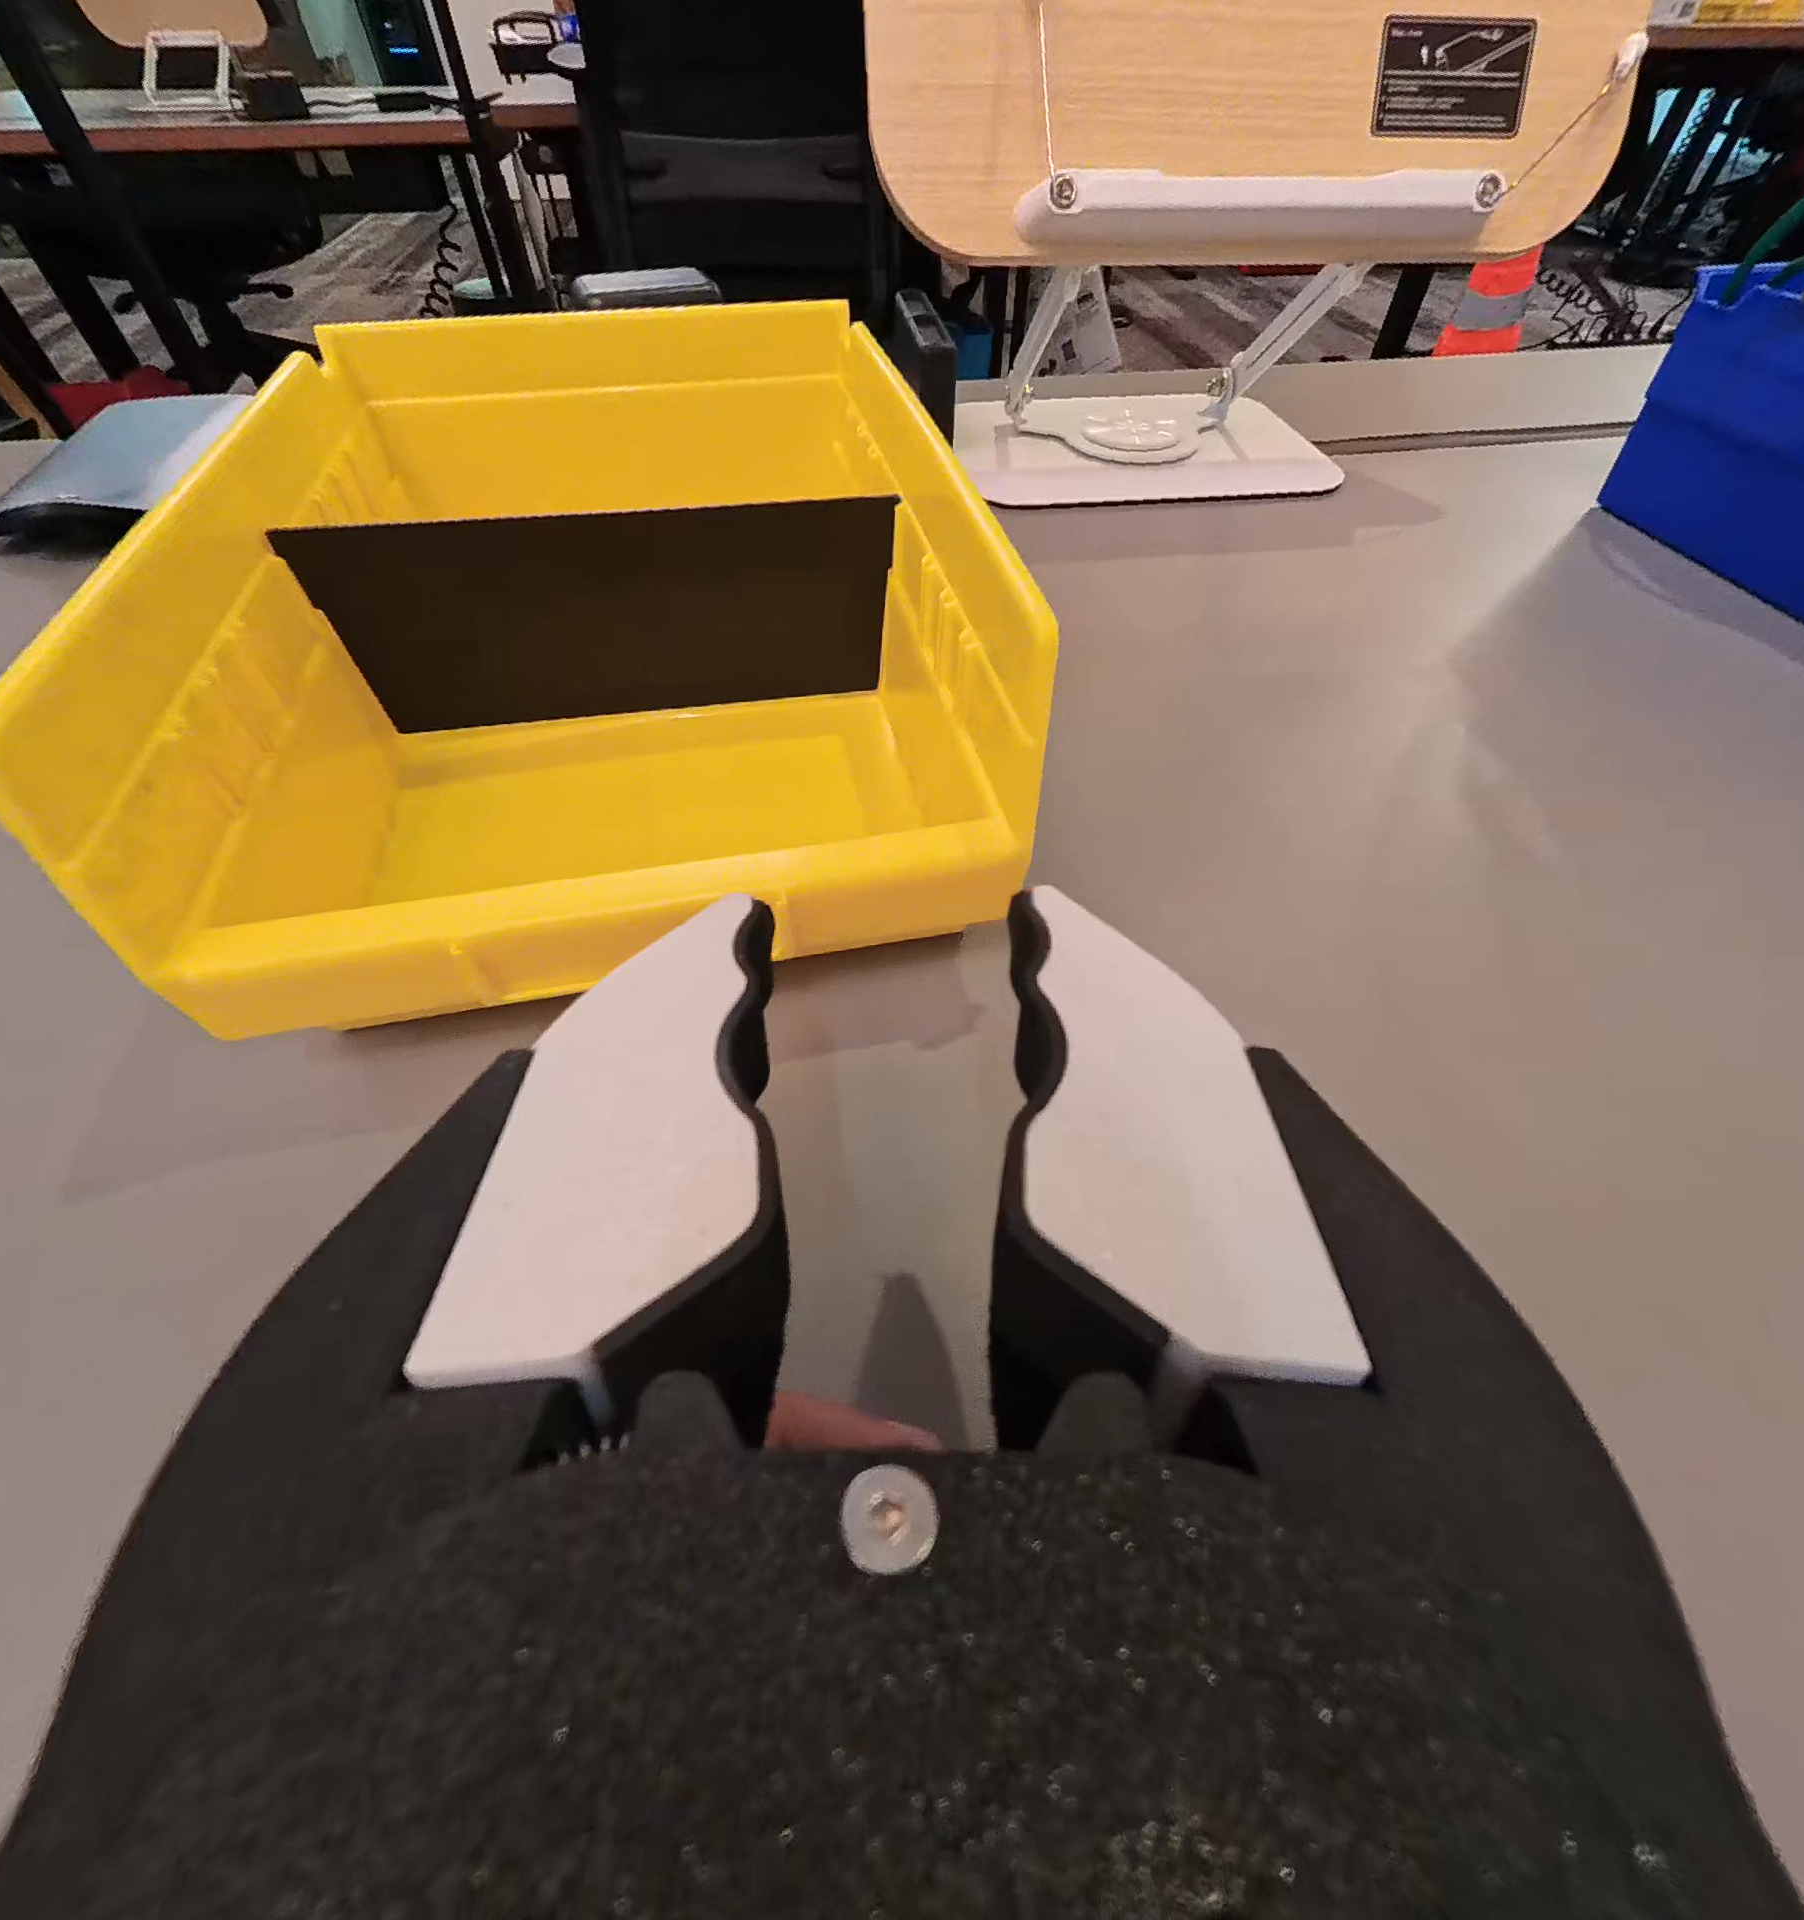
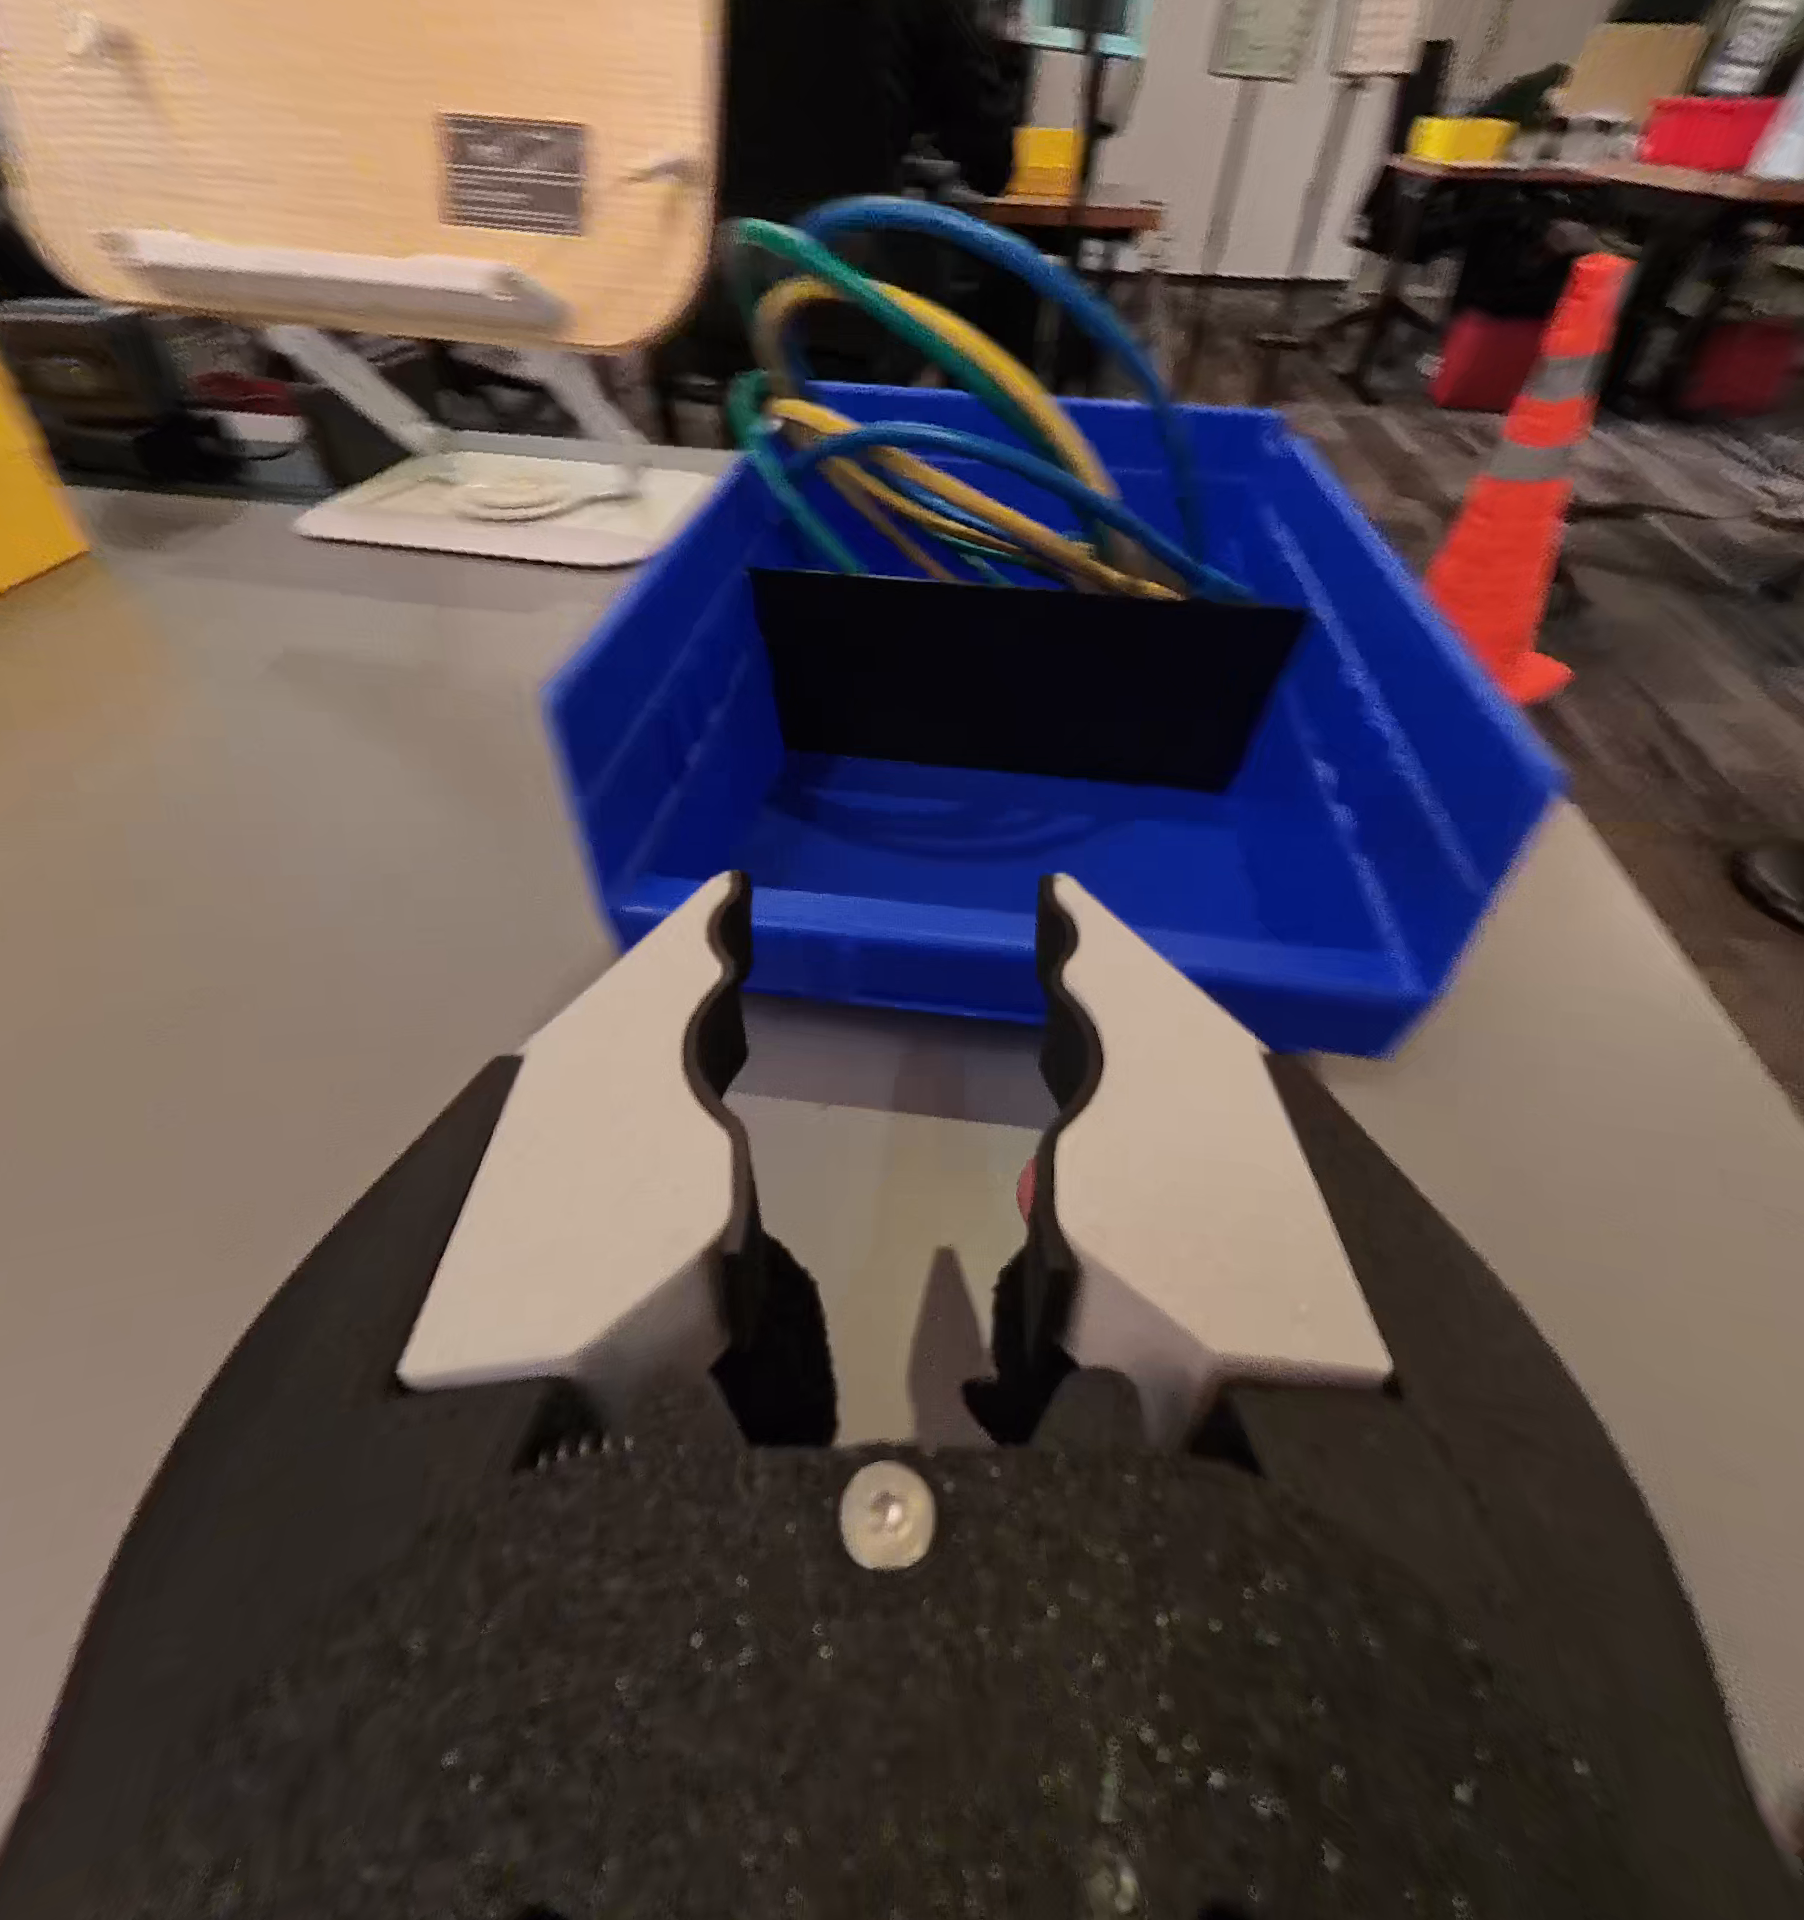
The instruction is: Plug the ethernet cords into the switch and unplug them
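Empty and parted, the left hand-held gripper (image 1: 890, 920) faces a yellow bin (image 1: 524, 727); the right hand-held gripper (image 2: 890, 902), likewise gaping, faces a blue bin (image 2: 1345, 883) of ethernet cords (image 2: 960, 457).

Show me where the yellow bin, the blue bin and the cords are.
yellow bin (image 1: 607, 966): left wrist view, front lip.
blue bin (image 2: 1397, 727): right wrist view, right side wall.
cords (image 2: 981, 353): right wrist view, yellow loop above the bin.

The left tool (image 1: 891, 925) and right tool (image 2: 891, 904) both point forward, fingers spread apart and holding nothing between them.
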Available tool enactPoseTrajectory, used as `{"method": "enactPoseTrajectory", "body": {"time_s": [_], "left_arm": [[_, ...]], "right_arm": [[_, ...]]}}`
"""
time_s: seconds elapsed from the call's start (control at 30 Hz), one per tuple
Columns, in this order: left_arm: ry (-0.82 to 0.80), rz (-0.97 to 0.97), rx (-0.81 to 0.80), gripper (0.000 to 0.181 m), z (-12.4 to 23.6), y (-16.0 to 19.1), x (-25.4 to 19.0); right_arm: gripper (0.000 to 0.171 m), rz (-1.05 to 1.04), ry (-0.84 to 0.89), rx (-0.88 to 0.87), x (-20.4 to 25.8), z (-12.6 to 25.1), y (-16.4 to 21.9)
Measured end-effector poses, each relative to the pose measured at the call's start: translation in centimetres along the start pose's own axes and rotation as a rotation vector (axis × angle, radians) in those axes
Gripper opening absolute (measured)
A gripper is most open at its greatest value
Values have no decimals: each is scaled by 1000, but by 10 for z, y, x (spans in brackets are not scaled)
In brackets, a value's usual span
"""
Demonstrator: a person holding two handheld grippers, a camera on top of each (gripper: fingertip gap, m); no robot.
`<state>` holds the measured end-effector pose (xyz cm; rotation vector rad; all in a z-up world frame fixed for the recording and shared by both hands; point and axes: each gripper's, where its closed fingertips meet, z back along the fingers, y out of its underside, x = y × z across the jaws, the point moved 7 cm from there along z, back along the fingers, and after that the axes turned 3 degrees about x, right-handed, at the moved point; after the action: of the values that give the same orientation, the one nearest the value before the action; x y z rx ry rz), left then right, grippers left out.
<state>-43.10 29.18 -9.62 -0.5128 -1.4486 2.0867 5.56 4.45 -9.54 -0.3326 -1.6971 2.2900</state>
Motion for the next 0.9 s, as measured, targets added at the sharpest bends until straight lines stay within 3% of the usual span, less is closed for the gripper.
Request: {"method": "enactPoseTrajectory", "body": {"time_s": [0.1,0.23,0.37,0.6,0.67,0.77,0.9], "left_arm": [[46,8,19,55,-3,2,-7],[76,-39,29,64,-5,3,-20],[115,-98,27,62,-2,6,-35],[268,-217,54,59,5,12,-100],[347,-208,52,60,9,12,-136],[485,-147,39,58,10,3,-198],[507,-135,94,51,-20,-21,-274]], "right_arm": [[56,22,-246,32,55,-6,-3],[53,95,-73,53,82,-38,-15],[54,38,-86,97,97,-57,-20],[48,42,-372,66,142,-9,-18],[48,72,-299,-39,133,12,-30],[48,-28,-56,-102,82,23,-45],[49,-101,264,-87,3,25,-23]]}}
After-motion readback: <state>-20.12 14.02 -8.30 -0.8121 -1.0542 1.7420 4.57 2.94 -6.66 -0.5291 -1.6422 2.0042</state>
